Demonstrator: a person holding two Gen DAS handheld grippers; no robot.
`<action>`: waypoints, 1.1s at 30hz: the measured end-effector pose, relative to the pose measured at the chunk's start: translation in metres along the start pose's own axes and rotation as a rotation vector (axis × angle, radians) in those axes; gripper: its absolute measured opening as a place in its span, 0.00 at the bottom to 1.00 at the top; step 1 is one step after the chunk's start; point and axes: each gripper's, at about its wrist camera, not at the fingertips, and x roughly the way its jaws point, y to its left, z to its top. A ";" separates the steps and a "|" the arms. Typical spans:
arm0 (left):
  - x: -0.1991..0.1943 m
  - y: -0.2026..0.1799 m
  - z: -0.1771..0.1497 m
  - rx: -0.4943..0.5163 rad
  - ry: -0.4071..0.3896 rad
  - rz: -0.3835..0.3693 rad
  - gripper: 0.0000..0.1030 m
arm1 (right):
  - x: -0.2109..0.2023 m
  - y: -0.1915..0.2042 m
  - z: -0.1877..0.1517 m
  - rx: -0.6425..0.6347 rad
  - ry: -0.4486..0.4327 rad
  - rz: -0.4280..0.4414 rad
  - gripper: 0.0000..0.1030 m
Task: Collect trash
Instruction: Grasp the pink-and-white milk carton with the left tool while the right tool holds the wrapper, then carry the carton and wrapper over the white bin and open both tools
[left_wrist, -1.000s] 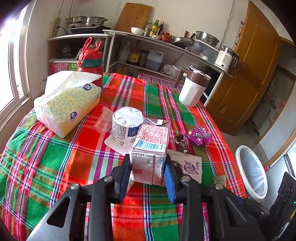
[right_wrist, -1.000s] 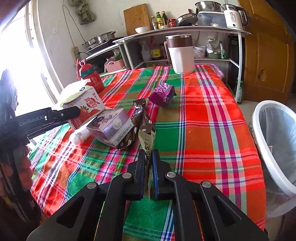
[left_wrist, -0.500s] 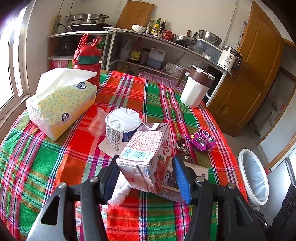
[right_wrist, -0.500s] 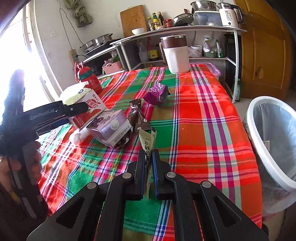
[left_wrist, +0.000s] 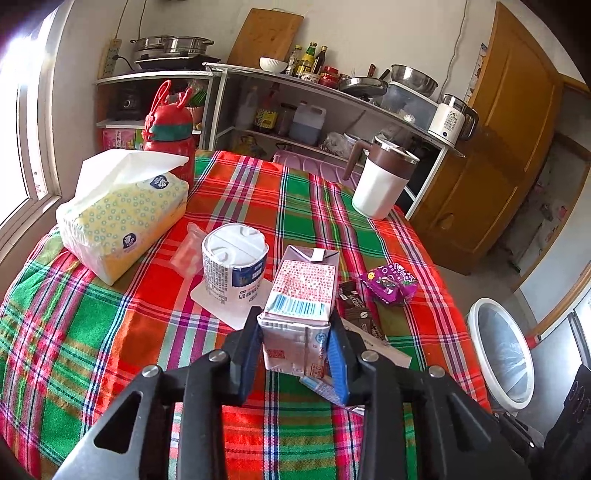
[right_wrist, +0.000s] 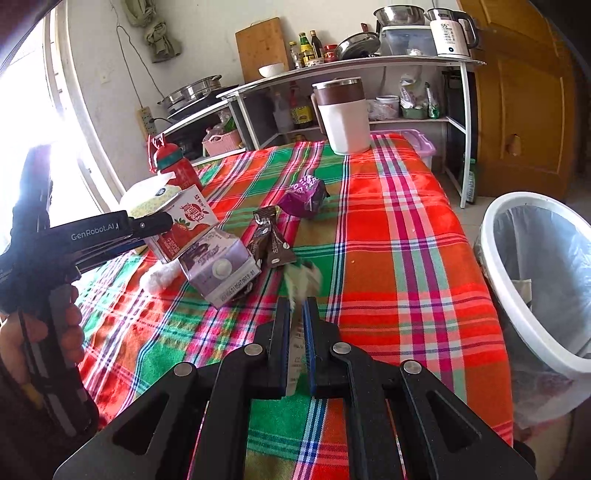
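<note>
Our two grippers, left gripper (left_wrist: 295, 347) and right gripper (right_wrist: 297, 332), are matte black with blue finger pads (left_wrist: 338, 354), round silver screws, triangular cut-outs and white "GenRobot.AI" lettering; bare fingers grip one handle.

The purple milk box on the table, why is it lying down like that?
It looks tipped over: the purple milk box lies on its side on the plaid tablecloth, cap facing sideways, beside brown wrappers. Probably empty trash. The left tool holds a strawberry carton.

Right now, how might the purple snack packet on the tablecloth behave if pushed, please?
The purple snack packet looks puffy and crinkled, so probably light and soft. It lies flat on the tablecloth, so it would likely slide or crumple rather than roll.
</note>
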 end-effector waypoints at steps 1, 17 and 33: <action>-0.002 -0.002 0.000 0.002 -0.005 -0.003 0.34 | -0.002 -0.001 0.000 0.003 -0.004 0.000 0.08; -0.029 -0.037 -0.001 0.060 -0.064 -0.049 0.34 | -0.017 -0.023 0.000 0.059 -0.005 0.049 0.08; -0.036 -0.046 -0.005 0.080 -0.061 -0.062 0.33 | 0.019 0.003 -0.006 -0.050 0.078 -0.037 0.12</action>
